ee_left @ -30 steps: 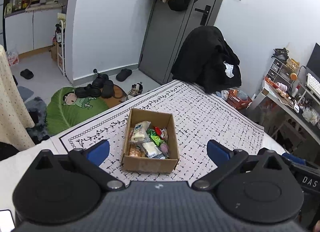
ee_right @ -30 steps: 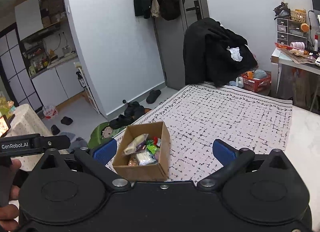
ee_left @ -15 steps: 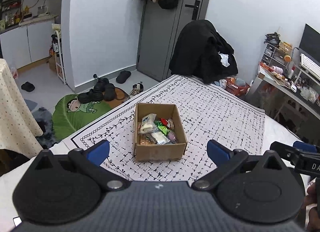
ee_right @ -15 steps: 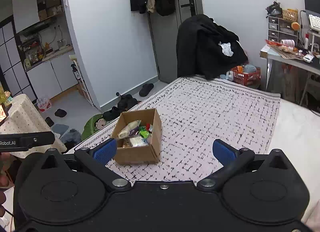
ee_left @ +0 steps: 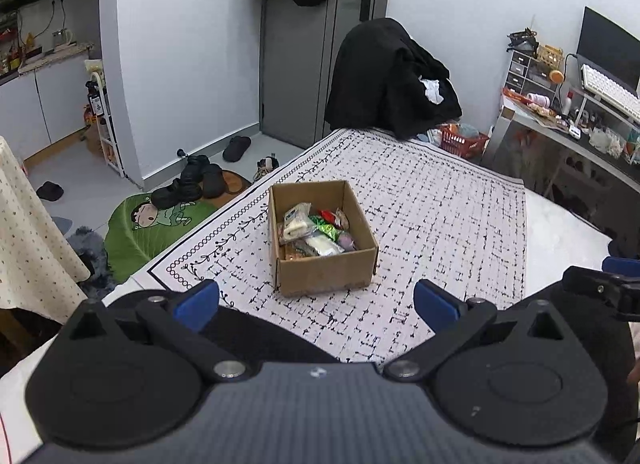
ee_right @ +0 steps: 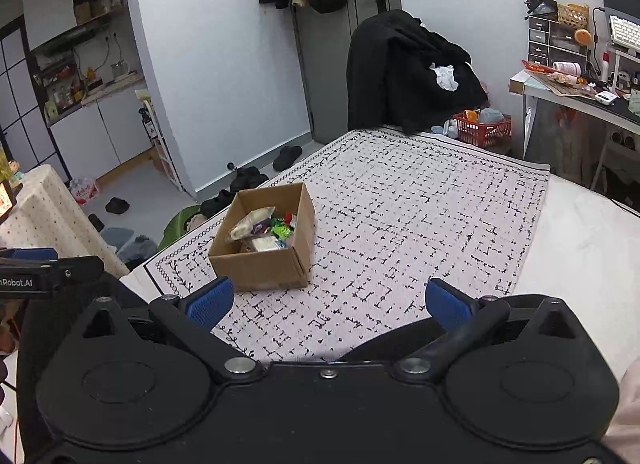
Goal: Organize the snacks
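A brown cardboard box [ee_left: 326, 272] stands on the black-and-white patterned cloth [ee_left: 440, 223] and holds several wrapped snacks [ee_left: 314, 229]. The box also shows in the right wrist view [ee_right: 264, 266], with the snacks [ee_right: 264, 227] inside. My left gripper [ee_left: 316, 302] is open and empty, held back from the box and above the cloth's near edge. My right gripper [ee_right: 330, 302] is open and empty, near the box's front right. The tip of the right gripper shows at the right edge of the left wrist view [ee_left: 616, 284].
A chair draped with black clothes [ee_left: 392, 79] stands beyond the cloth's far end. A desk with clutter [ee_left: 568, 119] is at the right. Shoes and a green mat [ee_left: 160, 219] lie on the floor to the left. A red basket [ee_right: 484, 127] sits by the desk.
Both grippers have pulled back and risen away from the box, so it looks smaller and farther. Both stay open and empty.
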A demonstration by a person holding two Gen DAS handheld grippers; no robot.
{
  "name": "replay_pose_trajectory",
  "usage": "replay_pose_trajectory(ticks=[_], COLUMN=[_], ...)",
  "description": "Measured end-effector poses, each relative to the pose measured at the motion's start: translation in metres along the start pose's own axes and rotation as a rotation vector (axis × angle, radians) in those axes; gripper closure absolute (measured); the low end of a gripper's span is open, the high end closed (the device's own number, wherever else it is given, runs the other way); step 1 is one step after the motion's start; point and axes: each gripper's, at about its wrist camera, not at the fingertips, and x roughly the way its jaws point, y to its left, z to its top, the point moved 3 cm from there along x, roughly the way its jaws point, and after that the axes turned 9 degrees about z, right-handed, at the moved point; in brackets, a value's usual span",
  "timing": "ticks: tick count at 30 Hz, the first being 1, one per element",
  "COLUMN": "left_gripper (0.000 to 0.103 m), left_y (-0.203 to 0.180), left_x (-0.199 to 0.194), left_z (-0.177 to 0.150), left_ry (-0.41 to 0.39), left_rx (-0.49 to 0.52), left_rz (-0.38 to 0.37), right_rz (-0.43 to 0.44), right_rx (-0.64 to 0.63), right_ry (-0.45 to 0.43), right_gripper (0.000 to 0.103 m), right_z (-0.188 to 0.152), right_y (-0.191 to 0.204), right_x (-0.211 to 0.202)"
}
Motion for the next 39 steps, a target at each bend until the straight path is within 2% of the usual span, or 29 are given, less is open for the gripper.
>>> replay_pose_trajectory(ticks=[39], left_gripper=[0.000], left_y=[-0.0011], left_x=[-0.0034], left_z=[-0.0051], left_ry=[0.003], left_rx=[0.002], left_rz=[-0.026], right_rz=[0.002], right_rx=[-0.016], right_ry=[-0.007], right_gripper=[0.000], right_z=[0.0022], right_y=[0.0011], right_x=[-0.0031])
